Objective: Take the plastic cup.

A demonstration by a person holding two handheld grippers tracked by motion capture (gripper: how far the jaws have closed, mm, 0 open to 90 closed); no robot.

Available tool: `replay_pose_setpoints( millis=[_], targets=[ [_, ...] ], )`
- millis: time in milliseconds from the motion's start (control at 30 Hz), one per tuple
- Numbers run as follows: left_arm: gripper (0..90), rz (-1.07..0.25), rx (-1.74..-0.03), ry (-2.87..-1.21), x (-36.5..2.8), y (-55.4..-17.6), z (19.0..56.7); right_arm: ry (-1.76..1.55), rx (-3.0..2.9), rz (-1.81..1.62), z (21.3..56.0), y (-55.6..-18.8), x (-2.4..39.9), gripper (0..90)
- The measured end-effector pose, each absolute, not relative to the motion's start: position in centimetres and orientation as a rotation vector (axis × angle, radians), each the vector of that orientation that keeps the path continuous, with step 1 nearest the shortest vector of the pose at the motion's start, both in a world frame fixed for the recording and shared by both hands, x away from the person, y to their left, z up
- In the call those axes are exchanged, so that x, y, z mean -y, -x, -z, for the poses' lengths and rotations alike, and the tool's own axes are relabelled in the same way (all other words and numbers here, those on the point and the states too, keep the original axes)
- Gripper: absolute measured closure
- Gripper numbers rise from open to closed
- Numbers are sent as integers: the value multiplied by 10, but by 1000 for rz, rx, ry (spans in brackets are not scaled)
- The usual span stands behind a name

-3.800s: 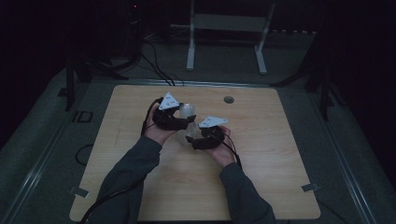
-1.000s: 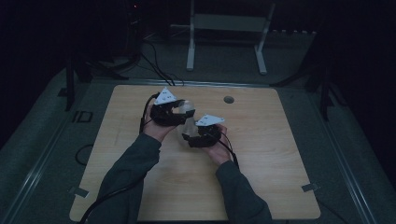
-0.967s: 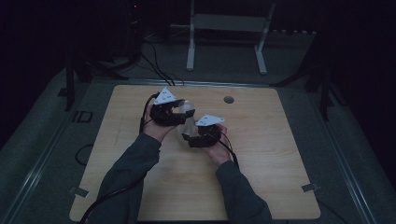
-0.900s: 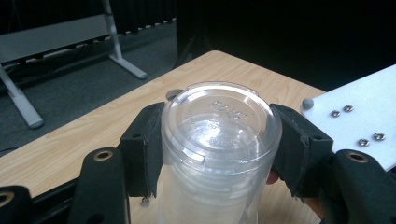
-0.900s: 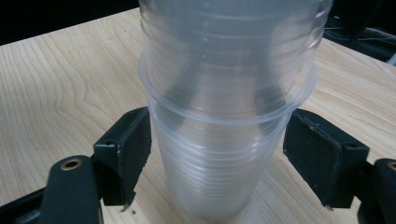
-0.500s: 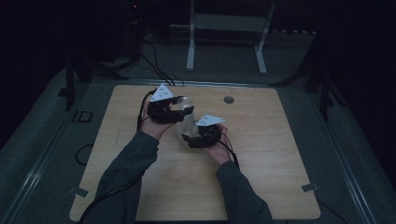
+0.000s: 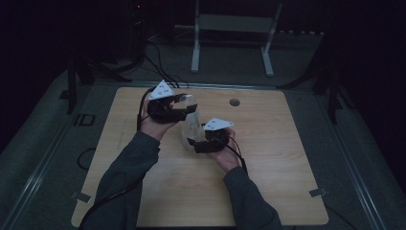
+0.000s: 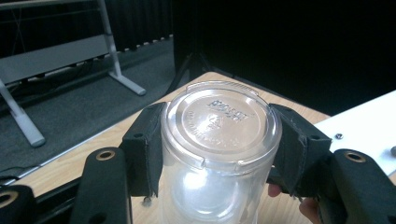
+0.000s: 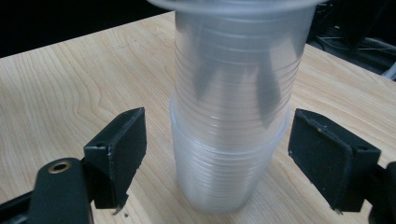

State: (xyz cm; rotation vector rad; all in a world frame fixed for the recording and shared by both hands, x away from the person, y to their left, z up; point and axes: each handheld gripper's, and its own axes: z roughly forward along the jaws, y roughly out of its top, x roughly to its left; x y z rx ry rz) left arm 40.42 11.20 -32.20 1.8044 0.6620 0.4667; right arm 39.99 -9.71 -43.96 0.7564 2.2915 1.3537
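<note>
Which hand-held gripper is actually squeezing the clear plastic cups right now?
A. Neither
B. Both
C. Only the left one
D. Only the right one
C. In the left gripper view the left hand-held gripper has both black pads pressed against the lidded top of the clear cups, while in the right gripper view the right hand-held gripper stands open, its pads apart from the cup walls.

A pale wooden table [image 7: 268,191] has a small round hole [image 7: 234,102].
</note>
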Motion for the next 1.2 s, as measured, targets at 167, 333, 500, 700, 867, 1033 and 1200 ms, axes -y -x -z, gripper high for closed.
replay_pose_setpoints(
  millis=[167,333,500,700,867,1033,1200],
  targets=[
    [406,-455,-654,-1791,-117,-405,313,-751,-2285,-1361,436,-396,102,192],
    [406,-449,-649,-1778,-120,-405,307,-748,-2278,-1365,435,-395,105,192],
    [407,-446,-646,-1762,-125,-404,299,-745,-2271,-1370,432,-392,108,192],
    [407,-440,-640,-1758,-132,-401,291,-742,-2267,-1363,429,-390,114,192],
    [407,-437,-635,-1777,-136,-400,289,-741,-2262,-1362,427,-388,119,192],
    [407,-425,-626,-1777,-140,-397,287,-733,-2260,-1357,425,-386,124,194],
    [408,-409,-603,-1782,-140,-394,284,-737,-2261,-1358,423,-383,129,198]
  ],
)
